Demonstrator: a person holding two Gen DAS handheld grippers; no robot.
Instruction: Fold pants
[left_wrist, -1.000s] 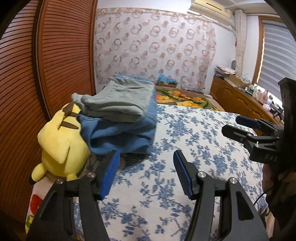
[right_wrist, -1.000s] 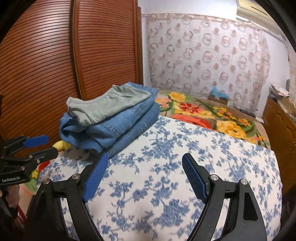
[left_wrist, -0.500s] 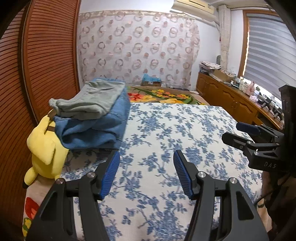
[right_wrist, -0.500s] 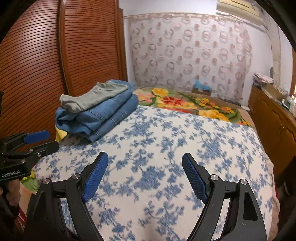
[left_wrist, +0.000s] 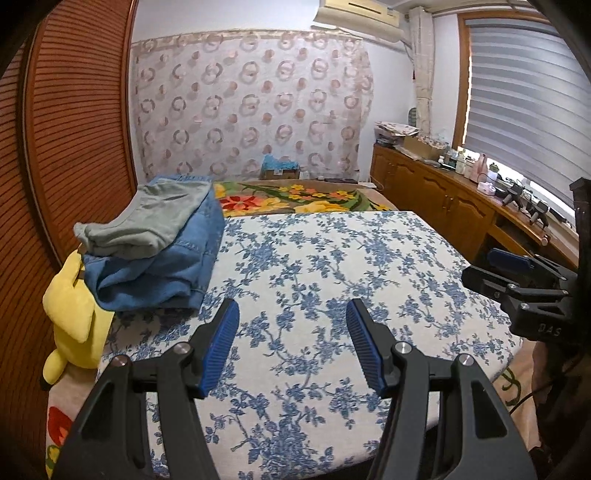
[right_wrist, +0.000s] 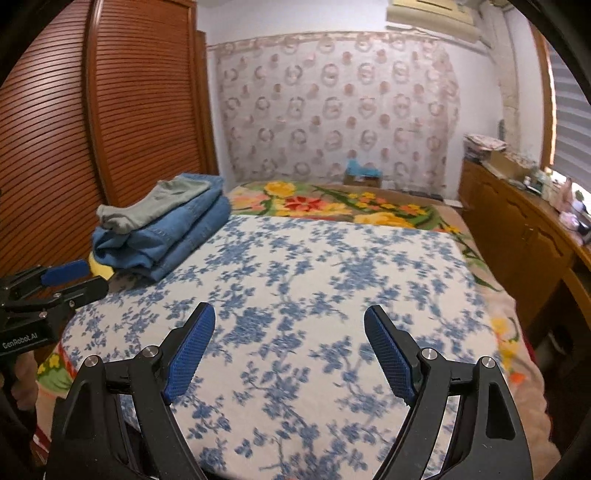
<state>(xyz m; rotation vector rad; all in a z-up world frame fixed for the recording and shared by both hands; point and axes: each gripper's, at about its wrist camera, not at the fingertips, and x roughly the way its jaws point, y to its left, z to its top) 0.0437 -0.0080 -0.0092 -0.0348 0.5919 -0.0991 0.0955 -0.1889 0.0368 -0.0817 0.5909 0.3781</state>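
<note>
Well, both grippers hang above the blue-flowered white bedspread (left_wrist: 332, 258) with nothing between their jaws. The left gripper (left_wrist: 291, 343) has its ribbed blue pads (left_wrist: 221, 347) spread apart and released; the right gripper (right_wrist: 288, 354) stands wider open, equally bare.

The pants sit in a stack ahead and to the left of both sets of jaws, well apart from either: folded blue denim jeans (left_wrist: 162, 269) underneath, folded grey-green cotton trousers (left_wrist: 155, 221) resting on top. From the right wrist view the same pile, jeans (right_wrist: 177, 236) below and grey pair (right_wrist: 155, 206) above, lies far off to the left of the left pad, beyond the left gripper's own body. Nothing lies flat on the open cloth directly ahead of the jaws.

Risks, as I judge them: the stack sits close to the bed's left edge, partly over a yellow plush toy (left_wrist: 74, 317). A careless pinch at the grey pair could catch the denim layer too and drag both, or tip the pile off that edge. Grabbing only a loose fold would let the garment unfurl crookedly. A low approach could also snag the bedspread and bunch up the folding surface. And the two grippers hover near each other, so crossing paths leftward could knock them together.
</note>
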